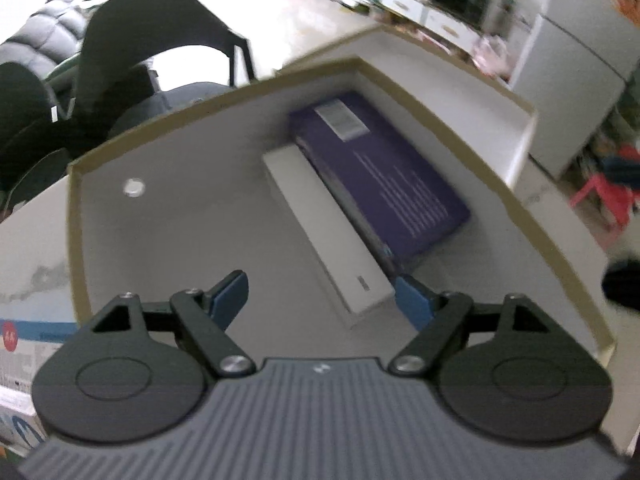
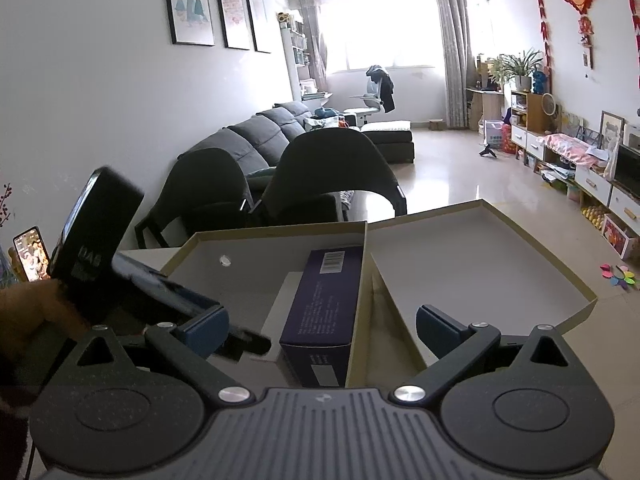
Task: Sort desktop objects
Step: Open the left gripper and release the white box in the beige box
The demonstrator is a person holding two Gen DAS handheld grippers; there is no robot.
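Observation:
A shallow cardboard box (image 1: pixel 76 240) with a white inside holds a dark purple carton (image 1: pixel 384 176) and a slim white box (image 1: pixel 320 232) lying side by side. My left gripper (image 1: pixel 320 286) hangs open over the near end of the white box, its pads apart from it. In the right wrist view the same purple carton (image 2: pixel 320 300) stands against the box's right wall (image 2: pixel 362 280), with the white box (image 2: pixel 280 304) to its left. My right gripper (image 2: pixel 322 320) is open with nothing held. A hand (image 2: pixel 32 312) holds the left gripper's body (image 2: pixel 96 240) at the left.
A second open tray (image 2: pixel 480 248) lies to the right of the box, touching it. Two dark chairs (image 2: pixel 320 168) stand behind the table. A lit phone (image 2: pixel 30 256) leans at the far left. A printed package (image 1: pixel 24 344) lies left of the box.

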